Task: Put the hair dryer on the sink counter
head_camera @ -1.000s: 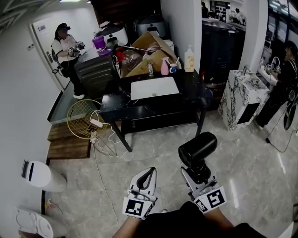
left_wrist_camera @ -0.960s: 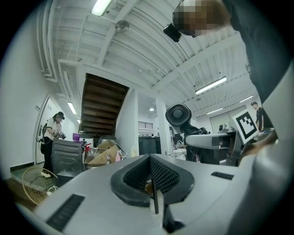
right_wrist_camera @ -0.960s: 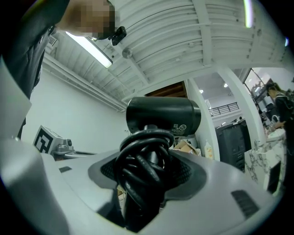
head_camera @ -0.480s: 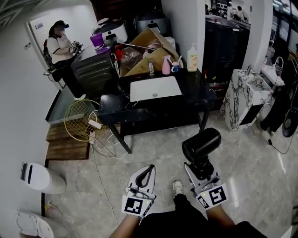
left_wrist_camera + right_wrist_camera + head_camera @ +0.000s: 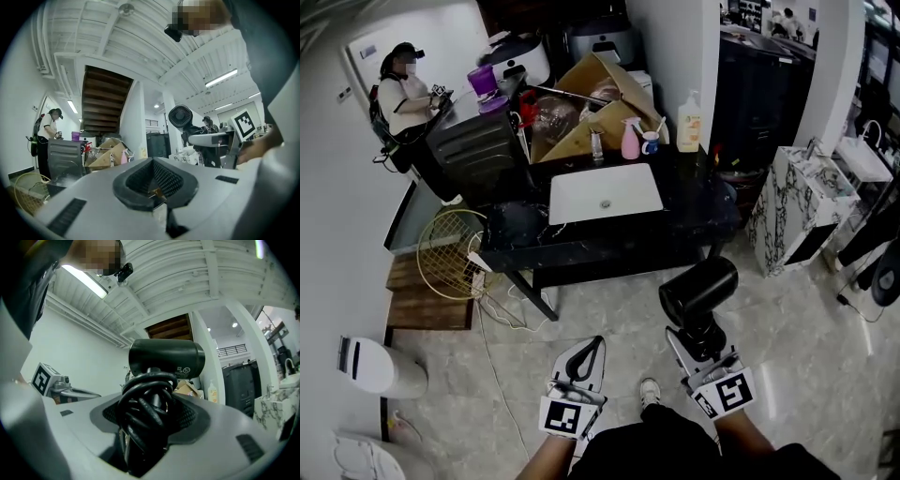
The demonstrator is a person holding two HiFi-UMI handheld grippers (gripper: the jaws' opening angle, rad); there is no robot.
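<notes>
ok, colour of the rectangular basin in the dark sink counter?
It's white: the rectangular basin sits in a black counter; head view shows it best.

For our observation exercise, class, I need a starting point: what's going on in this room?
A person holds a gripper in each hand. The right gripper is clamped on a black hair dryer, its cord coiled around the handle. The left gripper is shut and empty. Both are over the tiled floor, short of the black sink counter with its white basin, so the hair dryer is not yet set down. Another person stands at the back left.
</notes>
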